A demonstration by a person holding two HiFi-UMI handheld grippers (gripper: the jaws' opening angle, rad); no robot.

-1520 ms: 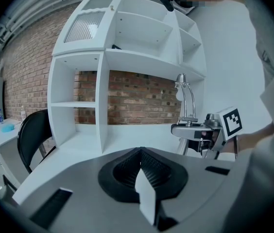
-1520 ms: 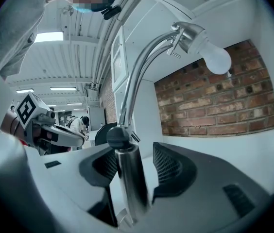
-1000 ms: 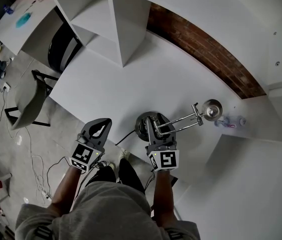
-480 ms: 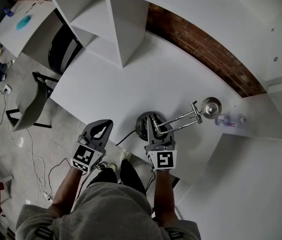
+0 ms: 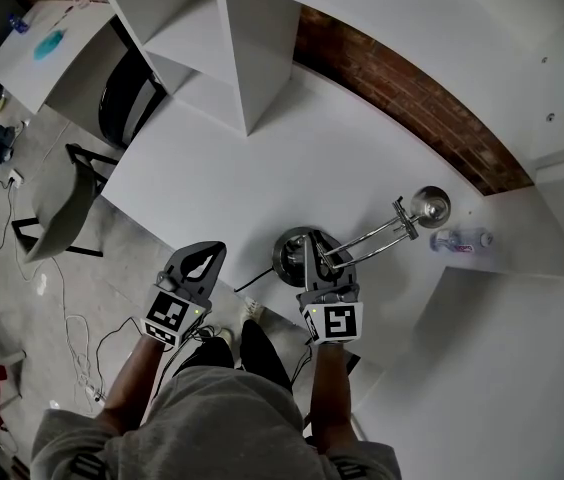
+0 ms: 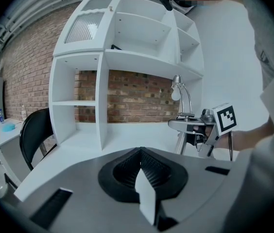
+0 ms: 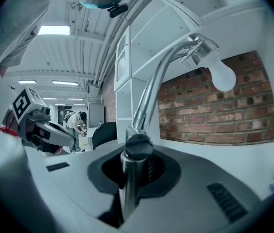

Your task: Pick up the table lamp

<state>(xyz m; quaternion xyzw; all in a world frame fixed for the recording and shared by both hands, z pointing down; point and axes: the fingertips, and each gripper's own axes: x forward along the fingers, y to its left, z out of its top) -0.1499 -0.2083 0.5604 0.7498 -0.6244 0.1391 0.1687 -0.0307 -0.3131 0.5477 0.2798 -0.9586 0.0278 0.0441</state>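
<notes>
The chrome table lamp [image 5: 372, 236] stands on the white desk [image 5: 212, 178], with its round base [image 5: 287, 258] near the front edge and its head [image 5: 430, 206] to the right. My right gripper [image 5: 315, 255] is over the base, and its jaws are closing on the lamp's upright stem [image 7: 129, 178], which sits pressed between them. The lamp's curved arm and white bulb [image 7: 222, 76] rise above. My left gripper [image 5: 205, 248] hovers at the desk's front edge to the left, shut and empty, well apart from the lamp [image 6: 178, 93].
A white shelf unit [image 5: 232, 38] stands at the back left before a brick wall [image 5: 412, 98]. A clear bottle [image 5: 459, 240] lies just right of the lamp head. The lamp's black cable [image 5: 252, 280] runs off the front edge. A black chair [image 5: 122, 93] and a grey chair [image 5: 62, 208] stand to the left.
The right gripper's jaws have narrowed onto the lamp's stem. The lamp's arm and head have swung slightly up and right. The left gripper has stayed put.
</notes>
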